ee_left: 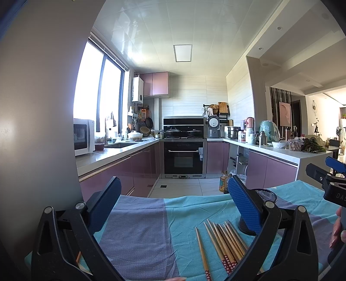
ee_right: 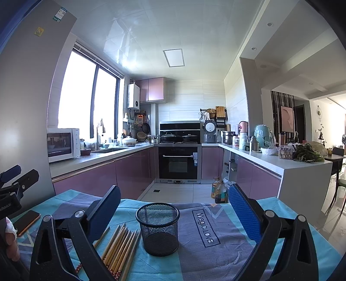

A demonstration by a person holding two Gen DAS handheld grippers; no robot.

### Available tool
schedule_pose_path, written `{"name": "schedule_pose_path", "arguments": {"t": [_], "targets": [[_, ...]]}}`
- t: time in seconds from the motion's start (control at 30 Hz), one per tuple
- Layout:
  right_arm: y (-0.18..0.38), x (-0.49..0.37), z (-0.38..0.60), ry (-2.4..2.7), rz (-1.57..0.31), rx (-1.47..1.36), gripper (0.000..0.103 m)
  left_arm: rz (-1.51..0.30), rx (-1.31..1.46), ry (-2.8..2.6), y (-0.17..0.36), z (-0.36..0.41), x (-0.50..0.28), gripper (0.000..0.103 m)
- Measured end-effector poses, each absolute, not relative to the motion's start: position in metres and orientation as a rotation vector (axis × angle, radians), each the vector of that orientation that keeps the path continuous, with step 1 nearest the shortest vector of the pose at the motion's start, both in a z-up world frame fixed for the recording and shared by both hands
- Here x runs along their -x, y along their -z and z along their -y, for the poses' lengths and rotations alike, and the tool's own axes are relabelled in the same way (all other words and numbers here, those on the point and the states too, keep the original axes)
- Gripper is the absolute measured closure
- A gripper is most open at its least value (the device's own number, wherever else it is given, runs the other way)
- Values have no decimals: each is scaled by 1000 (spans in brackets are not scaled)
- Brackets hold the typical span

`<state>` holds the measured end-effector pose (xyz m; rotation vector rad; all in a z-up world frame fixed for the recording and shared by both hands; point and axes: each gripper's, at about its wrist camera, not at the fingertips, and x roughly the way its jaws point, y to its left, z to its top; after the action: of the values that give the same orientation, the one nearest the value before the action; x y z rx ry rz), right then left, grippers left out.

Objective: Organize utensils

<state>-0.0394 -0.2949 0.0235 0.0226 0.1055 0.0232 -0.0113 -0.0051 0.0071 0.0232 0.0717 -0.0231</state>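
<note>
Chopsticks [ee_right: 121, 244] are laid loose in a row on the cloth-covered surface [ee_right: 216, 259], just beside the empty mesh holder [ee_right: 159, 229], likely staged for loading. Left gripper [ee_left: 173, 207] and right gripper [ee_right: 173, 214] are held spread, nothing pinched.

The cloth [ee_right: 216, 242] on the counter has the words "Magic.LOVE" in a dark box, the black body of the other gripper shows the letters "DAS" in the left view, and the fridge stickers [ee_right: 59, 14] are too small to read.
</note>
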Motion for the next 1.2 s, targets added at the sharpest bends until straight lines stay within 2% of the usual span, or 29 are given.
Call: {"name": "schedule_pose_path", "arguments": {"t": [1.2], "targets": [[-22, 36, 297, -23, -110, -29, 7, -69, -25, 25, -7, 7, 11, 6]]}}
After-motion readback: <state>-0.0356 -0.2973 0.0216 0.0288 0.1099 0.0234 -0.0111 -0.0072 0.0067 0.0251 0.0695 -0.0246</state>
